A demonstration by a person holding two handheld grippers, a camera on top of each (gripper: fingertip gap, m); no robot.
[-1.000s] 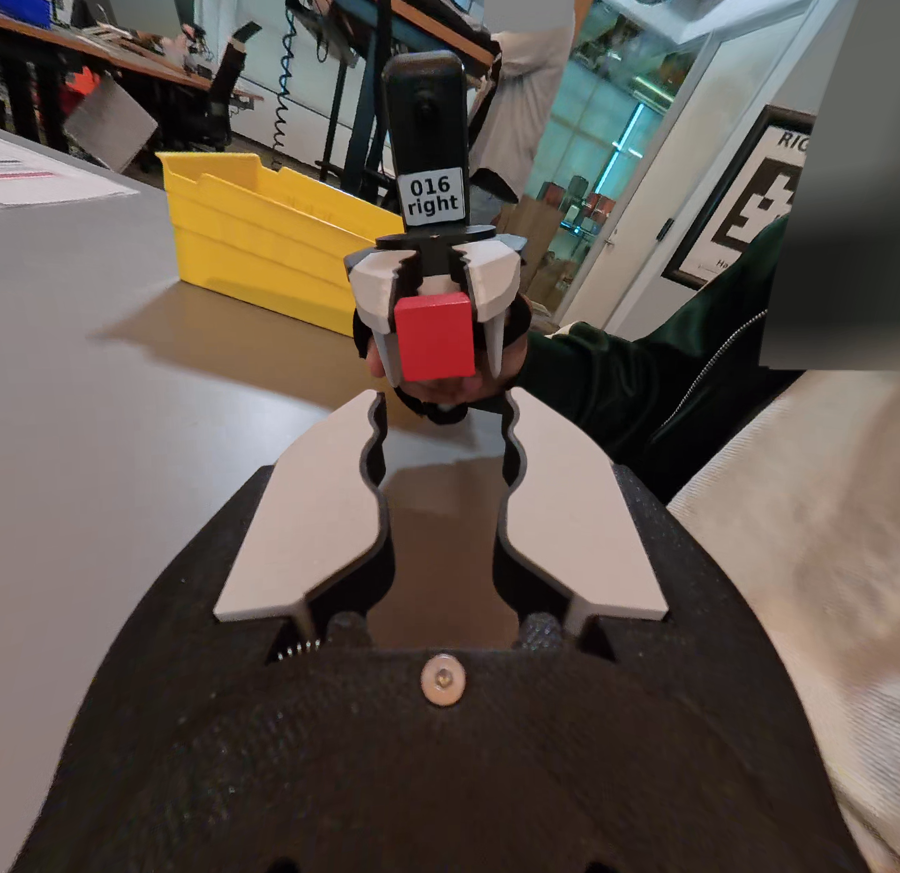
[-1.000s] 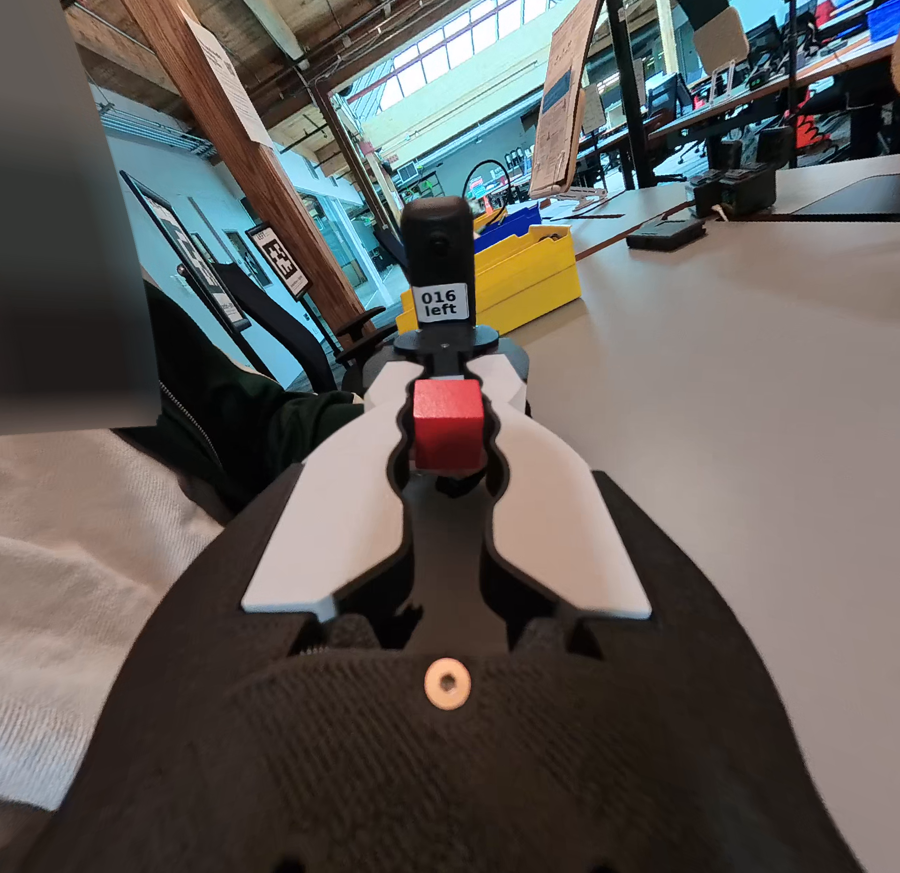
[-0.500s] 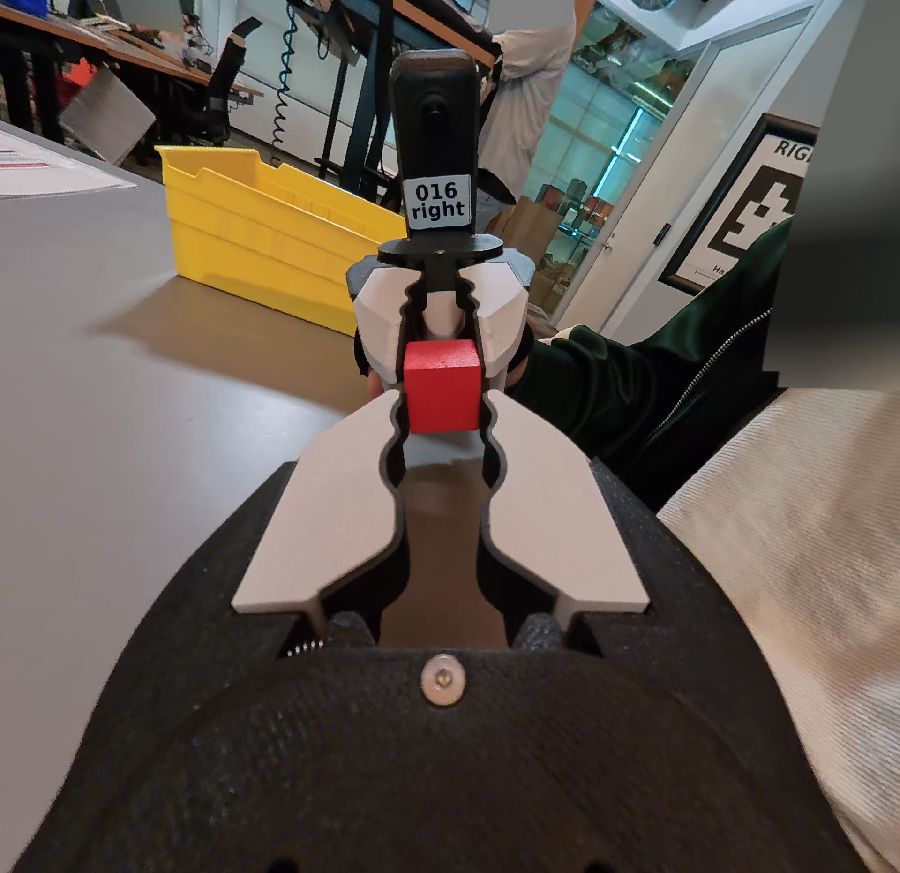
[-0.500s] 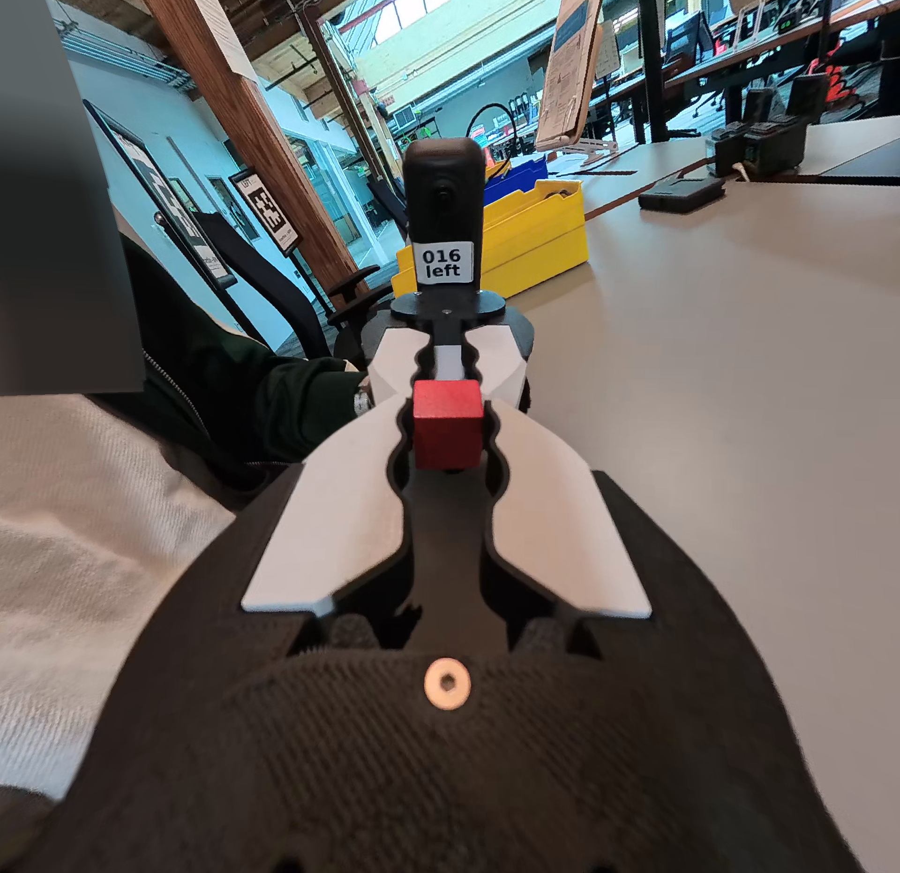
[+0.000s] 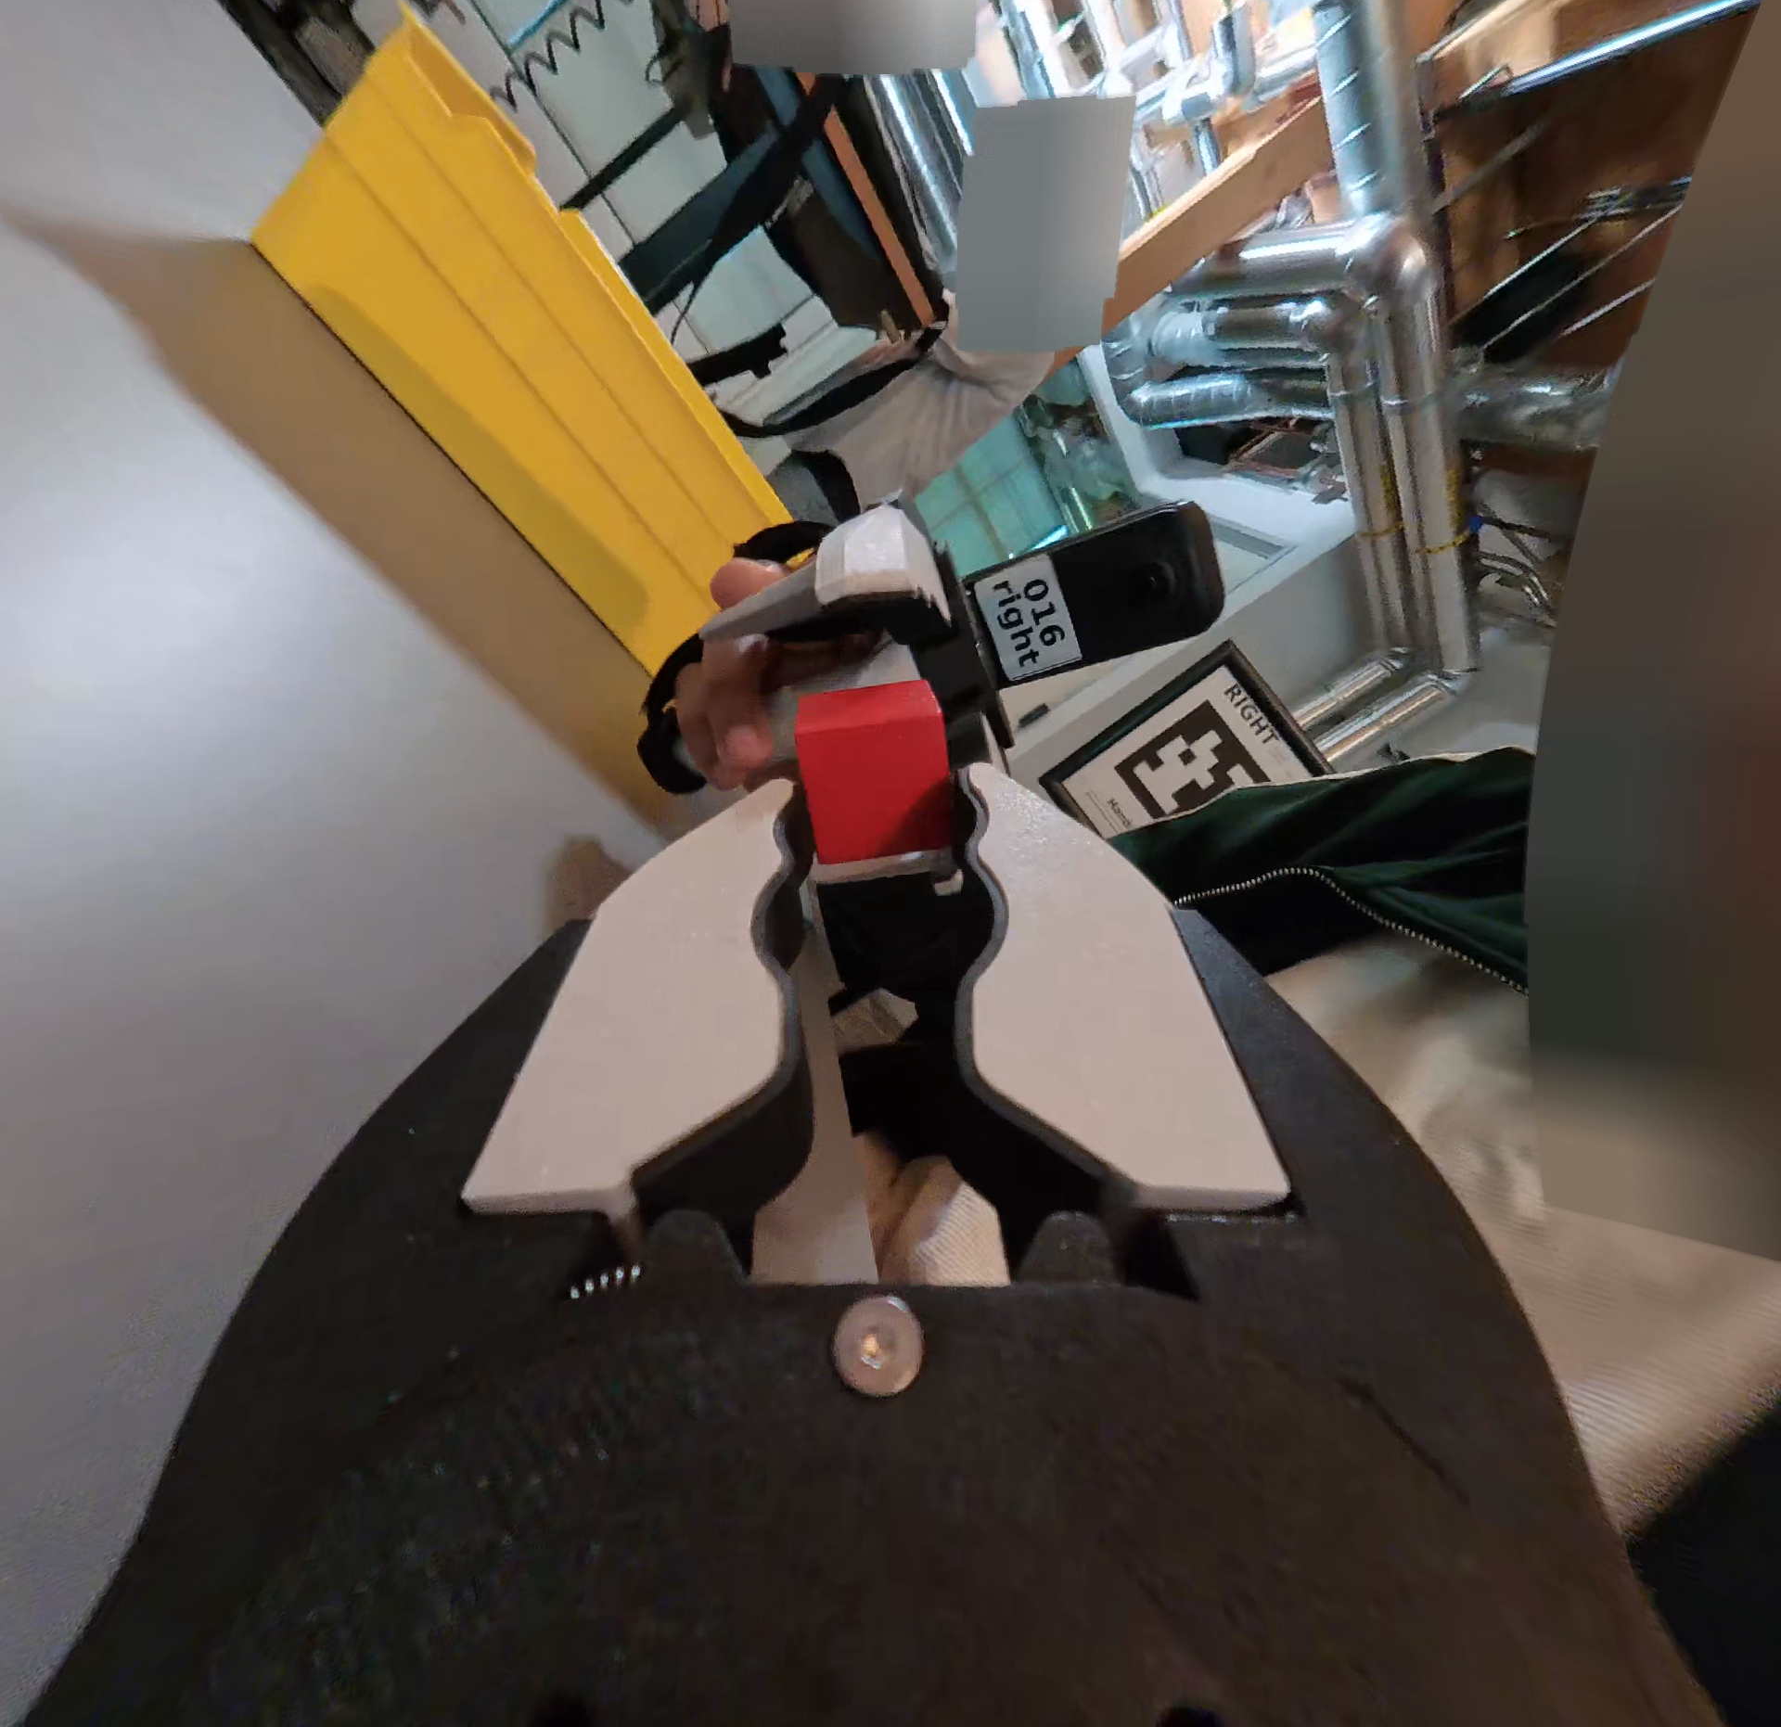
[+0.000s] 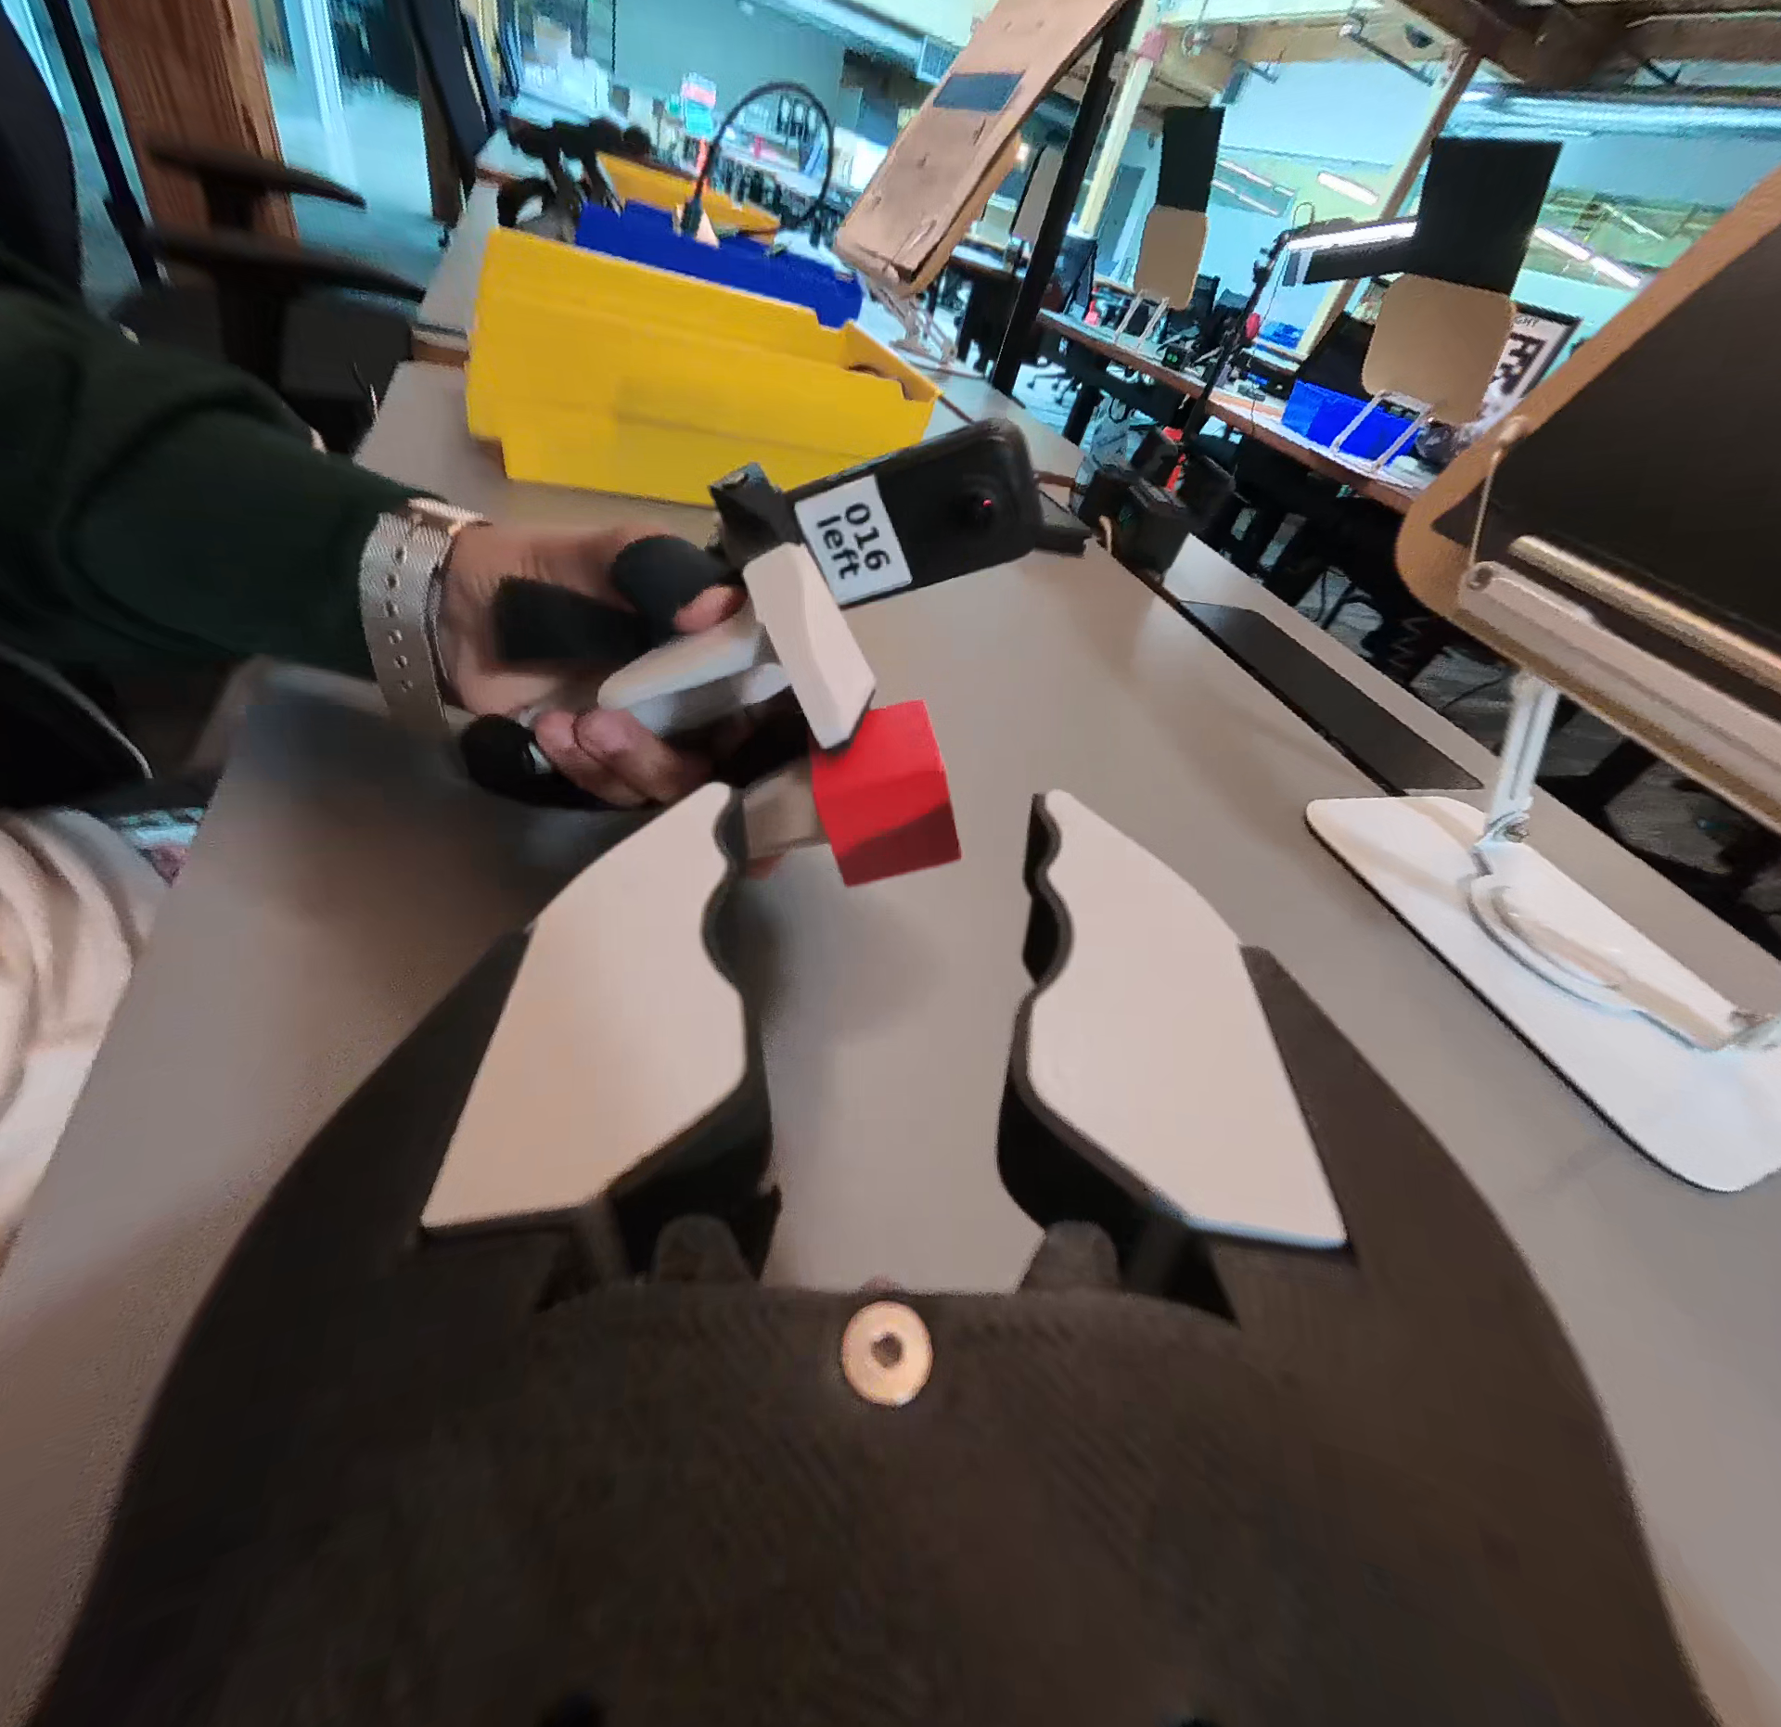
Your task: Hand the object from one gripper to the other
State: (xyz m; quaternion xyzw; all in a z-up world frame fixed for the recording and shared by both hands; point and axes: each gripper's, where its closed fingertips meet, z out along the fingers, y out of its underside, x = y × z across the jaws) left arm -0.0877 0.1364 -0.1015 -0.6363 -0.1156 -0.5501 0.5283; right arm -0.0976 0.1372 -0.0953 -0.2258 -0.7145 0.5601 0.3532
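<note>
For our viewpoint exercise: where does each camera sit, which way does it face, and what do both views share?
Left wrist view: on the left claw, looking along its fingers at the red cube it grips; the person's right hand shows beyond.
Right wrist view: on the open right claw, facing across the table; left hand shows.
Shared: the red cube.

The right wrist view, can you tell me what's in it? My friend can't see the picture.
A red cube is pinched in the left tongs, held by a hand above a grey table. In front, the right tongs are wide open and empty, with the cube just past their tips. A yellow bin sits on the table behind.
</note>
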